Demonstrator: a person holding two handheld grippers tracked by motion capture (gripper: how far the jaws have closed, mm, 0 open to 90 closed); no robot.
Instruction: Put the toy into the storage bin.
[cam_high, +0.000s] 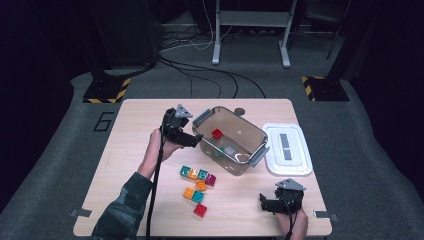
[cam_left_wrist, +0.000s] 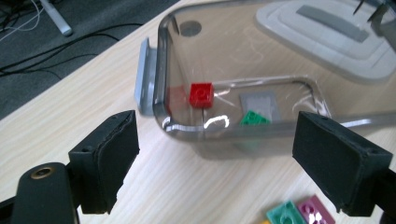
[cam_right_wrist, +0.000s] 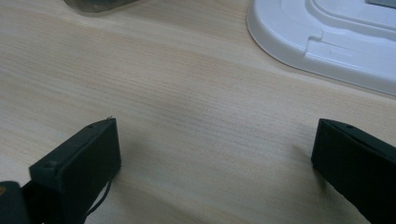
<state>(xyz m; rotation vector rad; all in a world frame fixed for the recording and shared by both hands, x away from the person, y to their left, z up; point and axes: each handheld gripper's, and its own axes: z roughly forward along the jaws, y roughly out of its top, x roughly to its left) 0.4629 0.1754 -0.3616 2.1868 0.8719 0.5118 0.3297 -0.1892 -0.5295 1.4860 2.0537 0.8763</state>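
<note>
Bricks (cam_high: 198, 182) loose near front-middle of table (cam_high: 125, 150), two already in clear bin (cam_high: 227, 155). Left gripper (cam_left_wrist: 215, 154) wide open, empty, beside bin – could nudge it. Right gripper (cam_right_wrist: 212, 168) wide open, empty, front right corner.

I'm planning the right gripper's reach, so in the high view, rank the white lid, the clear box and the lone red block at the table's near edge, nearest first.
1. White lid, just beyond the right gripper.
2. Red block, to its left.
3. Clear box, farther and left; close to the block's distance, so their order is unsure.
</note>
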